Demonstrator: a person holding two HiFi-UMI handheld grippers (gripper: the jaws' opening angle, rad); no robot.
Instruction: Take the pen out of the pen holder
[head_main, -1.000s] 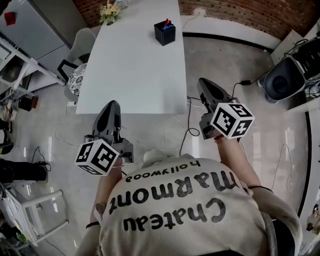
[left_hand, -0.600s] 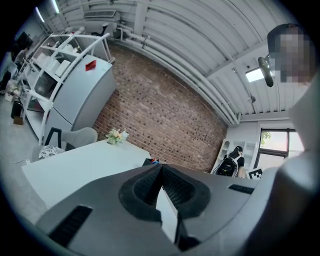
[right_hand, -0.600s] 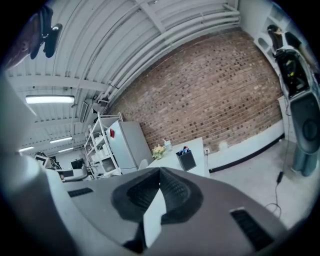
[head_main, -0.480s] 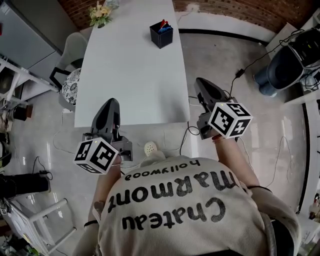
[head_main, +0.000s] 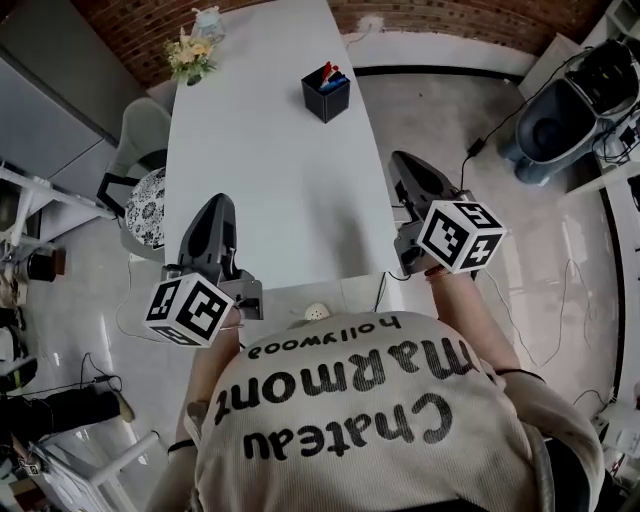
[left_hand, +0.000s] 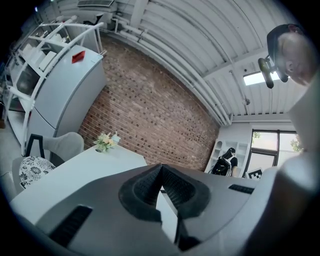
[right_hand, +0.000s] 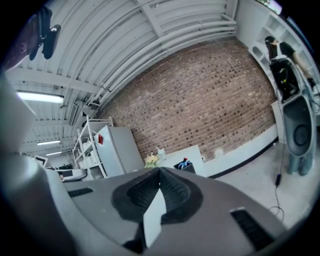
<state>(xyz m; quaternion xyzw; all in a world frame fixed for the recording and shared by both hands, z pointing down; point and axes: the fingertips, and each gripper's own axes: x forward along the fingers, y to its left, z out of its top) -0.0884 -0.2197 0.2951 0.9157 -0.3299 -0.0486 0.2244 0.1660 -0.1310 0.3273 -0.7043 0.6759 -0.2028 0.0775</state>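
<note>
Because the holder (head_main: 326, 97) stands far up the table (head_main: 262, 170), my left gripper (head_main: 217, 207) and right gripper (head_main: 404, 166) hang at its near edge, jaws together, empty.

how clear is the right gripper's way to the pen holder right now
Probably not within reach yet: the pen holder stands far up the table, well ahead of the right gripper, whose jaws are shut. Nothing lies between them.

Brick wall (right_hand: 200, 95), white table (head_main: 260, 170), perhaps tiled floor (head_main: 450, 125)
</note>
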